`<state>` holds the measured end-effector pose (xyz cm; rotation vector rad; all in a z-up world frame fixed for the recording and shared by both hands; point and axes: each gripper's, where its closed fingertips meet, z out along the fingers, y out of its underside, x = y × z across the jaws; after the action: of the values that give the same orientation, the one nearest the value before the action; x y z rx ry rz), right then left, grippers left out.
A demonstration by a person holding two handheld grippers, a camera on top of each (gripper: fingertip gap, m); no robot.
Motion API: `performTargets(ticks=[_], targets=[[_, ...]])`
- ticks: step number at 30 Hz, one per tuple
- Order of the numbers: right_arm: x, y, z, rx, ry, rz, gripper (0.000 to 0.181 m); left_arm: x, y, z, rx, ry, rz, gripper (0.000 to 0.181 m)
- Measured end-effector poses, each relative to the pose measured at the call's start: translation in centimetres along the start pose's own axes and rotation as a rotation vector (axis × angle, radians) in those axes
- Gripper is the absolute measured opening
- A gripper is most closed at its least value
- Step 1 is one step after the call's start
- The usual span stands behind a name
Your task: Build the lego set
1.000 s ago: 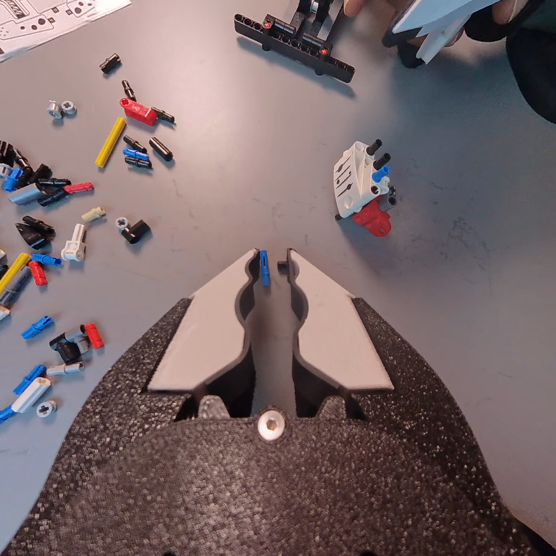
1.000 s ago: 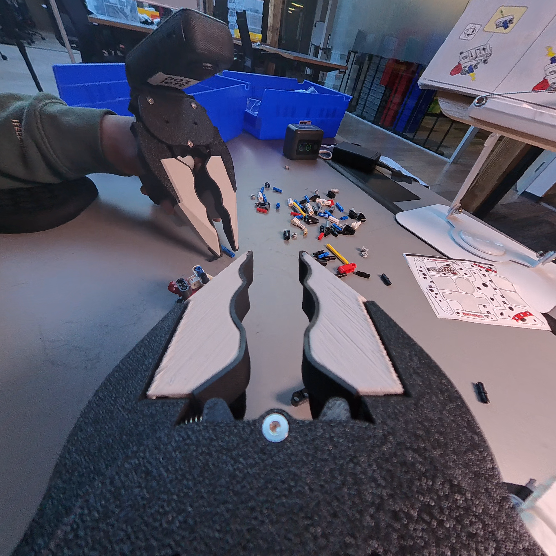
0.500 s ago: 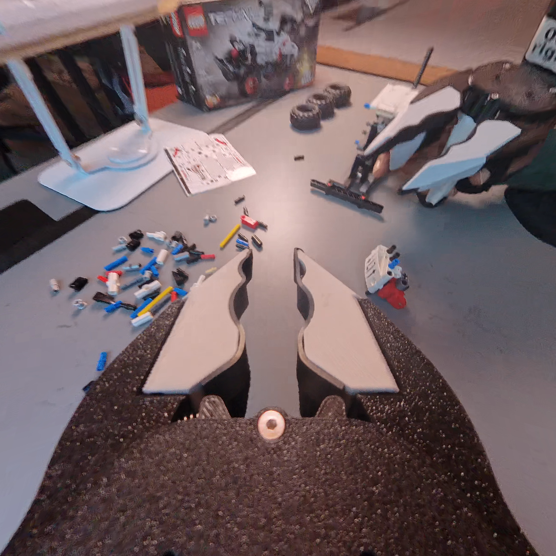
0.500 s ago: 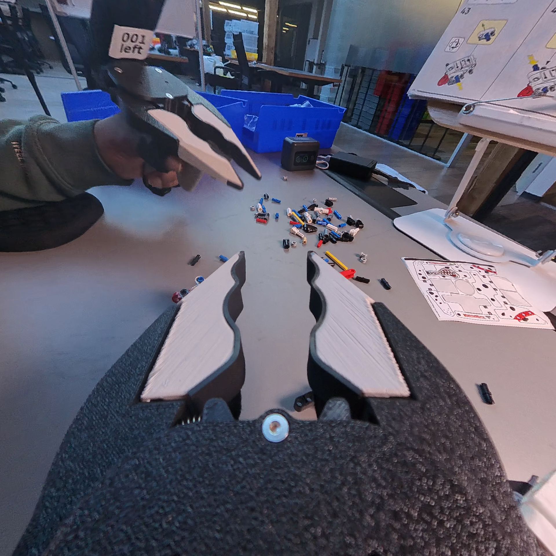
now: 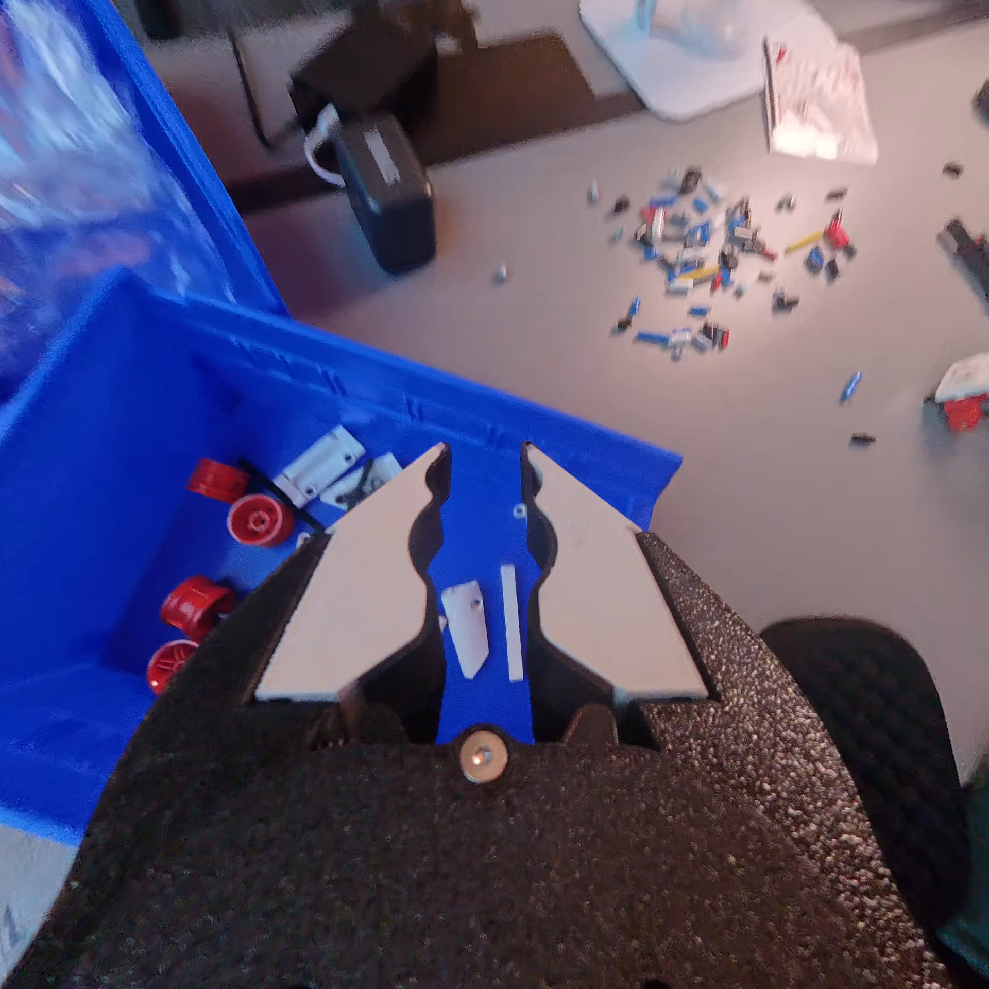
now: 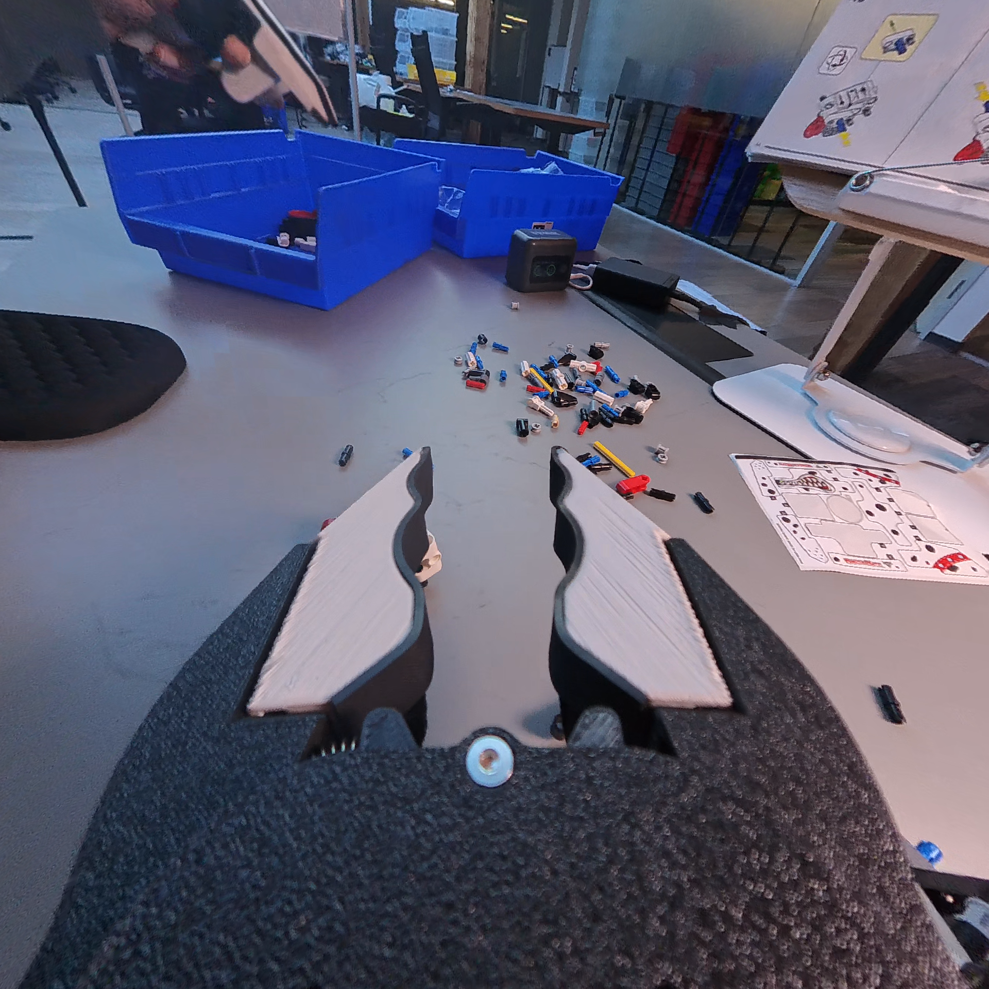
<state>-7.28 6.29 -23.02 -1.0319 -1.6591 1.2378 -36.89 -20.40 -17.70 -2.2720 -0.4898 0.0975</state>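
My left gripper (image 5: pixel 484 452) is open and empty, held over the inside of a blue bin (image 5: pixel 481 406). In the bin lie red wheel hubs (image 5: pixel 260 520), a white panel (image 5: pixel 464 626), a thin white strip (image 5: pixel 511 621) and a white beam (image 5: pixel 321 471). My right gripper (image 6: pixel 491 455) is open and empty, low over the grey table. A pile of small loose pieces (image 6: pixel 578 385) lies ahead of it and shows in the left wrist view (image 5: pixel 706 267). A white and red sub-assembly (image 5: pixel 963 396) sits on the table, mostly hidden behind my right gripper's left finger (image 6: pixel 431 559).
Two blue bins (image 6: pixel 278 214) (image 6: pixel 524 198) stand at the back, with the blurred left gripper (image 6: pixel 299 69) above the nearer one. A black cube (image 6: pixel 540 259), a sticker sheet (image 6: pixel 856 514), an instruction booklet (image 6: pixel 883 91) on a white stand base (image 6: pixel 835 417) and a black pad (image 6: pixel 69 369) surround the work area. The right gripper is farther from the white beam (image 5: pixel 321 471), some 50 cm, than the left, some 15 cm.
My left gripper has lifted off the table, left a blue pin there, and swung left over the blue bin. My right gripper has opened a little wider and stayed in place.
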Motion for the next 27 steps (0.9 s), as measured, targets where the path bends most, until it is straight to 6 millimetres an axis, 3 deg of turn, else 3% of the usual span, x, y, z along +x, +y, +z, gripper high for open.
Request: performTargets(ticks=[4, 7, 10, 12, 14, 16, 19, 21, 23, 25, 27], targets=[[-0.1, 0.1, 0.3, -0.011, 0.017, -0.015, 0.043, 1.7, 6.4, 3.3, -0.276, 0.149, 0.068, 0.026], [0.0, 0.1, 0.5, -0.015, 0.029, -0.010, 0.042, 3.0, 9.0, 5.9, -0.400, 0.147, 0.140, 0.027], [0.1, 0.1, 0.6, -0.019, 0.042, -0.012, 0.042, 3.0, 10.7, 8.0, -0.501, 0.095, 0.201, 0.028], [0.1, 0.1, 0.5, -0.012, 0.050, -0.013, 0.042, 2.6, 11.1, 8.7, -0.531, 0.057, 0.238, 0.027], [0.2, 0.0, 0.4, -0.010, 0.050, -0.009, 0.042, 2.8, 10.8, 9.0, -0.517, 0.067, 0.244, 0.010], [0.1, 0.0, 0.4, -0.011, 0.045, -0.006, 0.042, 2.5, 10.7, 8.9, -0.513, 0.040, 0.269, 0.007], [0.0, 0.0, 0.3, -0.009, 0.038, -0.009, 0.041, 2.5, 9.9, 7.7, -0.472, 0.011, 0.269, 0.008], [-0.2, 0.1, 0.2, -0.012, 0.034, -0.014, 0.041, 2.9, 8.2, 6.0, -0.391, -0.036, 0.273, 0.008], [-0.3, 0.2, 0.2, -0.016, 0.031, -0.025, 0.041, 5.9, 5.8, 3.9, -0.272, -0.012, 0.296, 0.008], [-0.5, 0.3, 0.3, -0.026, 0.021, -0.032, 0.040, 11.1, 4.3, 2.9, -0.178, 0.098, 0.327, 0.008], [-1.5, 0.8, 0.6, -0.063, -0.036, -0.057, 0.040, 16.8, 4.9, 3.7, -0.170, 0.245, 0.363, 0.008]])
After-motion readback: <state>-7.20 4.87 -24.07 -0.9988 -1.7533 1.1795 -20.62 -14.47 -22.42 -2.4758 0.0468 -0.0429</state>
